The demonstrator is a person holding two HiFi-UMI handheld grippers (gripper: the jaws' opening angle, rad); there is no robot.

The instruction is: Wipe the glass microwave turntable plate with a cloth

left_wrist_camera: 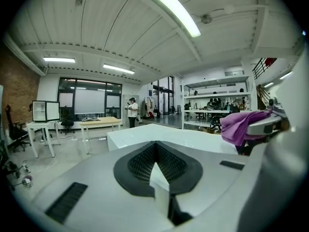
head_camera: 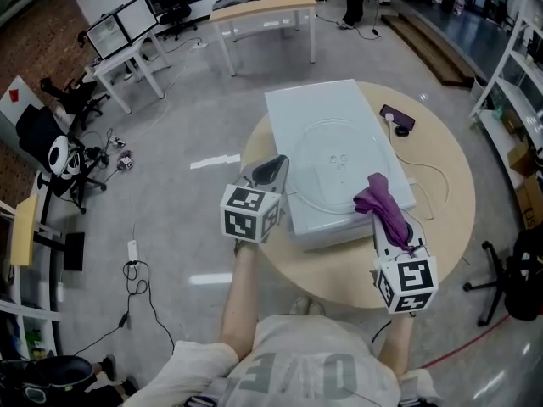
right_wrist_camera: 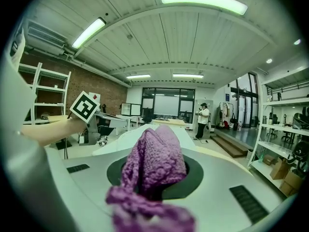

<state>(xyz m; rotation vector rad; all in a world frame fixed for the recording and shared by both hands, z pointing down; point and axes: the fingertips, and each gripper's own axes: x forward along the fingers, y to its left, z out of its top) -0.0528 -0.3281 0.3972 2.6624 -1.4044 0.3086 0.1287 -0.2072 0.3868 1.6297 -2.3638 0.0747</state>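
Plainly, the right gripper's [right_wrist_camera: 154, 175] jaws are clamped on the purple cloth [right_wrist_camera: 155, 159], which bunches between them and spills out over their tips; the left gripper's [left_wrist_camera: 157, 172] jaws are pressed together with nothing between them; seen from the head, the right gripper hangs over the near right corner of the white microwave [head_camera: 299, 107], the left gripper just off its near left edge, both above the level of its top; the glass turntable plate [head_camera: 327, 141] lies flat on top of the microwave, toward the near end, and is clear enough that it reads mostly as a thin round rim with a small hub at the centre; no smears or crumbs can be made out on it; the cloth reaches toward the plate's right rim, but whether it touches the glass cannot be told, and it looks to be held a little clear; by my judgement the wiping proper has not begun, and this is the approach with the cloth ready; the next move calls for lowering the cloth onto the glass and sweeping across it, while the empty left gripper could steady the plate's rim so that it does not slide off the smooth top of the microwave.
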